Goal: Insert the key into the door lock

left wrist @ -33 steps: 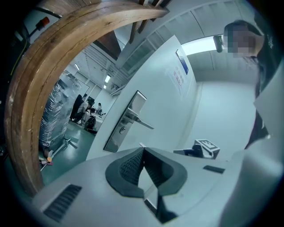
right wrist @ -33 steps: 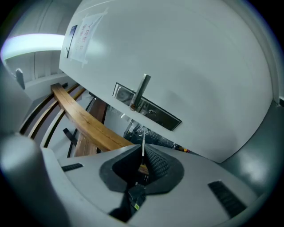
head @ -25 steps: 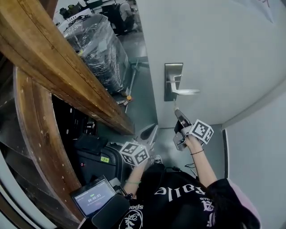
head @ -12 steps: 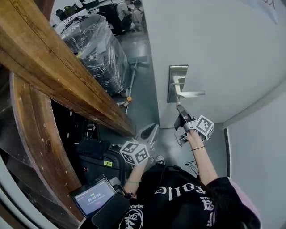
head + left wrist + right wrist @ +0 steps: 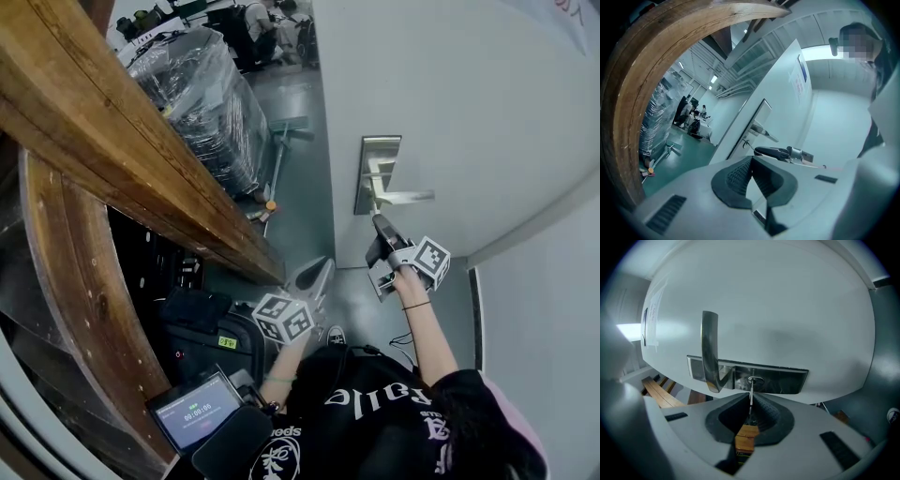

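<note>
The silver lock plate (image 5: 378,173) sits on the pale door (image 5: 450,103), its lever handle (image 5: 405,197) pointing right. My right gripper (image 5: 379,223) is just below the plate, shut on a thin metal key (image 5: 751,398). In the right gripper view the key's tip touches the round keyhole (image 5: 755,379) in the lock plate (image 5: 783,380), next to the lever handle (image 5: 709,352). How deep the tip sits cannot be told. My left gripper (image 5: 314,277) hangs low and apart from the door, jaws shut with nothing held (image 5: 751,176).
A heavy wooden beam (image 5: 112,141) runs along the left. Behind it stands a plastic-wrapped pallet (image 5: 202,103). A dark bag (image 5: 192,309) and a tablet (image 5: 192,412) lie on the floor near the person's feet. A wall (image 5: 534,319) meets the door at right.
The right gripper has risen toward the lock plate, bringing the key's tip up to the keyhole. The left gripper has stayed about where it was.
</note>
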`<state>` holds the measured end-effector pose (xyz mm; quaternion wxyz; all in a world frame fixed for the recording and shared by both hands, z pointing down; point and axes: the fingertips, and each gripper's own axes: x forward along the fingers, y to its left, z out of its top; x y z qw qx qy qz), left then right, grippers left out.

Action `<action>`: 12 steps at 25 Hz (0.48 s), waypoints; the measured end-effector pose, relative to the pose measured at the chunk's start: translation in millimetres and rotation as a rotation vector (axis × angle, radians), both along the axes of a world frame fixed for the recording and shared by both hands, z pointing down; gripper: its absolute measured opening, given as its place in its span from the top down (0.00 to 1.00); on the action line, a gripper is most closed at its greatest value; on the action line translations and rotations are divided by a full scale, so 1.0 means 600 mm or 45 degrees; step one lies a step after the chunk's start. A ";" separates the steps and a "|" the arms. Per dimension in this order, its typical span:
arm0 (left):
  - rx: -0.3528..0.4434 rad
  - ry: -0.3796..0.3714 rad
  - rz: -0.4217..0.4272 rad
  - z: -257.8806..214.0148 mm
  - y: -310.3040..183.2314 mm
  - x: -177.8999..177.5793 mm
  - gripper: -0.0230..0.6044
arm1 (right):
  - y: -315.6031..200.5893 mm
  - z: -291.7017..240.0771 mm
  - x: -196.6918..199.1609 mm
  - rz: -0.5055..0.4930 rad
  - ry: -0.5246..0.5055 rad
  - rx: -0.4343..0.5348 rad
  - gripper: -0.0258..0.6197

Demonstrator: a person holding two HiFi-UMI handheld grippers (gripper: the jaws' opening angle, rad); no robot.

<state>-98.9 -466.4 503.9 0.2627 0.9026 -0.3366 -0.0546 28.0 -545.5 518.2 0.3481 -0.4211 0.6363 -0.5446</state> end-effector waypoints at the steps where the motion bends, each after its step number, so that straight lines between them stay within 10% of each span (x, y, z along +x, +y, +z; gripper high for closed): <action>1: -0.001 0.001 0.001 0.000 -0.001 -0.001 0.96 | -0.004 0.000 0.000 -0.003 0.000 -0.003 0.90; 12: 0.002 -0.004 -0.003 0.004 -0.001 -0.012 0.96 | -0.046 0.006 0.010 0.030 0.007 0.016 0.90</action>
